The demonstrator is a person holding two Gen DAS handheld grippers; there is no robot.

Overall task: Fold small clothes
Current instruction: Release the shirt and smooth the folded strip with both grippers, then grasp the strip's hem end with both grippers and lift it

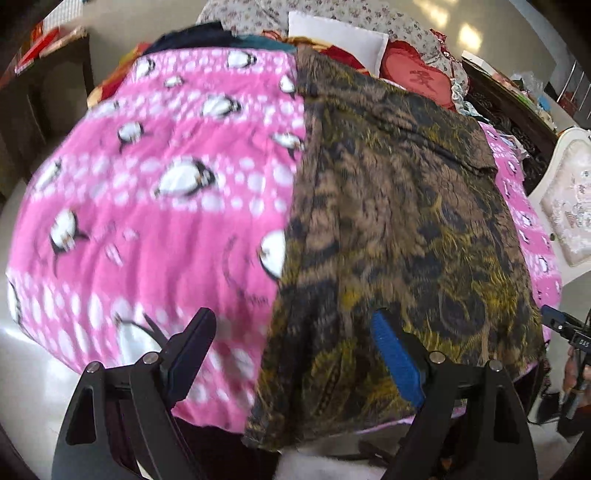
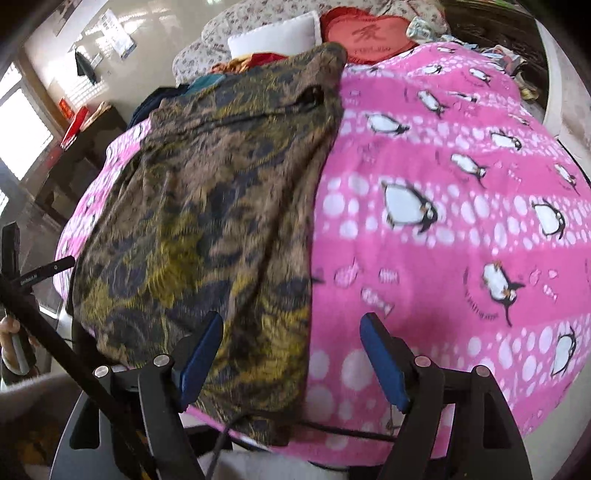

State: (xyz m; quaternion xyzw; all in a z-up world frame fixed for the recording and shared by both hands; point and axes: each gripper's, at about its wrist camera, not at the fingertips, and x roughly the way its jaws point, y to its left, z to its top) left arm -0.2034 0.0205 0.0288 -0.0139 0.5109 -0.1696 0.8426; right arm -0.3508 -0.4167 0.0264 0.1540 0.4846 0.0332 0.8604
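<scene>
The brown garment [image 1: 399,229], patterned in olive-yellow and dark blue, lies spread flat on a pink penguin blanket [image 1: 147,206]. Its near hem hangs slightly over the blanket's front edge, and its far end shows a folded band across the cloth. In the left wrist view it covers the right part of the blanket; in the right wrist view the garment [image 2: 207,221] covers the left part, with bare pink blanket [image 2: 461,229] stretching away on the other side.

The left tool [image 1: 293,362] hovers above the garment's near left edge, its fingers spread wide with nothing between them. The right tool [image 2: 291,358] hovers over the garment's near right edge, likewise spread apart and empty. Both views are somewhat blurred.

The blanket covers a raised, rounded surface; what lies under it is hidden. Beyond its far edge sit a white pillow [image 1: 336,37], a red heart-shaped cushion [image 1: 413,70] with a character on it, and floral-print bedding [image 1: 373,18]. More coloured fabrics are bunched near the far left corner. A pale glossy floor [image 1: 33,373] surrounds the surface. A dark wooden cabinet [image 1: 48,96] stands on the left, and a white chair [image 1: 569,199] with an embroidered seat stands on the right. In the right wrist view bright windows [image 2: 22,122] light a pale wall [image 2: 74,48].
</scene>
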